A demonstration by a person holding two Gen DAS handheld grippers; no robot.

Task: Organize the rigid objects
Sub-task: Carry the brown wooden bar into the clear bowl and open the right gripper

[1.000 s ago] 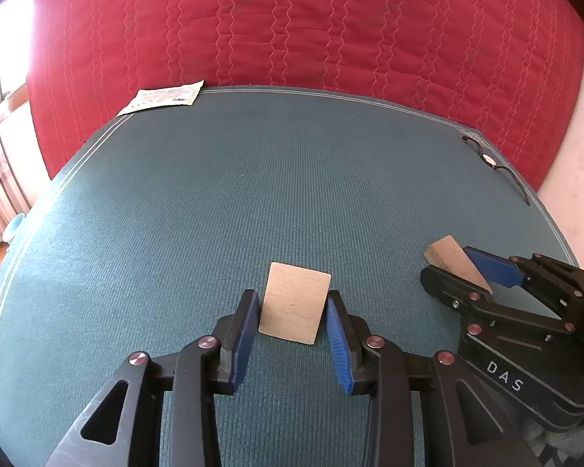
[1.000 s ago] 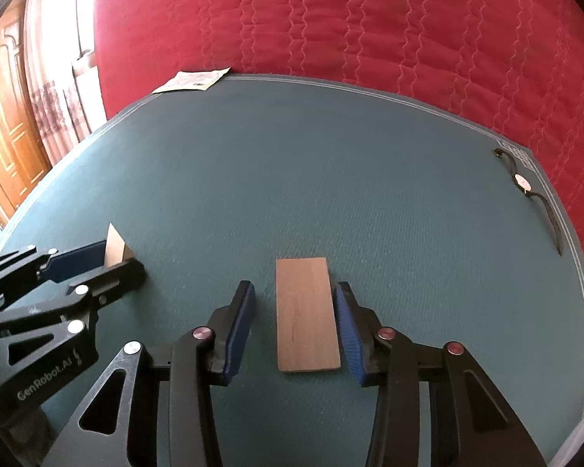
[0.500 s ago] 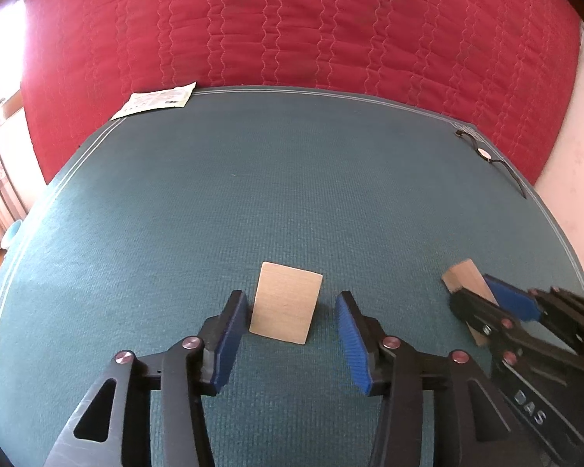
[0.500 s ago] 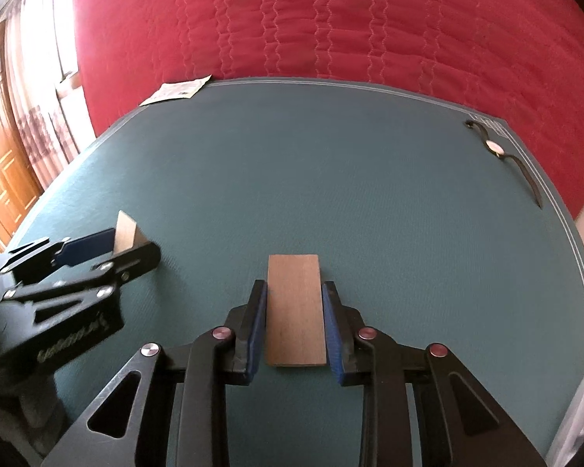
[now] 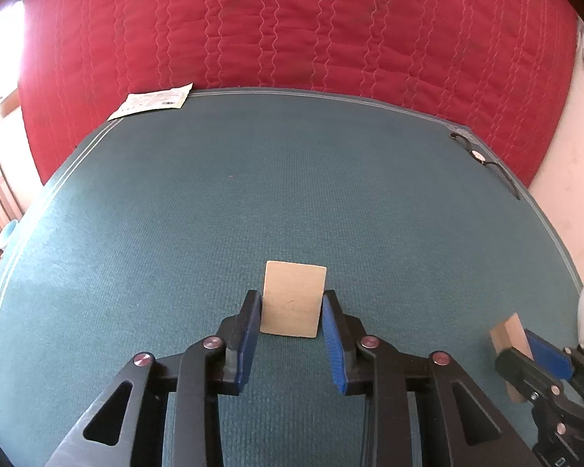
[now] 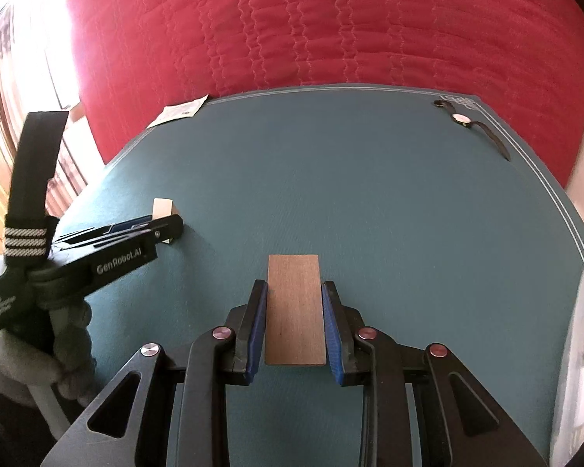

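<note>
Since a second ago we have closed both grippers on their blocks, and our right gripper has swung away from the left one, which now sits far out at the left of the right wrist view. Our left gripper pinches the pale wooden block by its two side edges, the blue pads pressed flat against them. The right gripper is clamped the same way on the darker wooden plank, its pads gripping the long sides near the plank's near half.

Both pieces are low over the teal mat; we cannot tell whether either is lifted clear of it. The pale block shows a broad, nearly square face, its slightly longer side running away from the camera, along the fingers. The plank's long axis likewise runs straight ahead between the fingers, its far end pointing toward the red quilt beyond the mat.

As we judge it, the step in hand is carrying the two pieces to where they belong together. To do it well we would keep the grip firm and the wrists level, since the plank is held behind its middle and could tip forward. We would also bring the pieces together slowly, edges parallel, well clear of the wristwatch and the paper slip at the mat's far corners.
</note>
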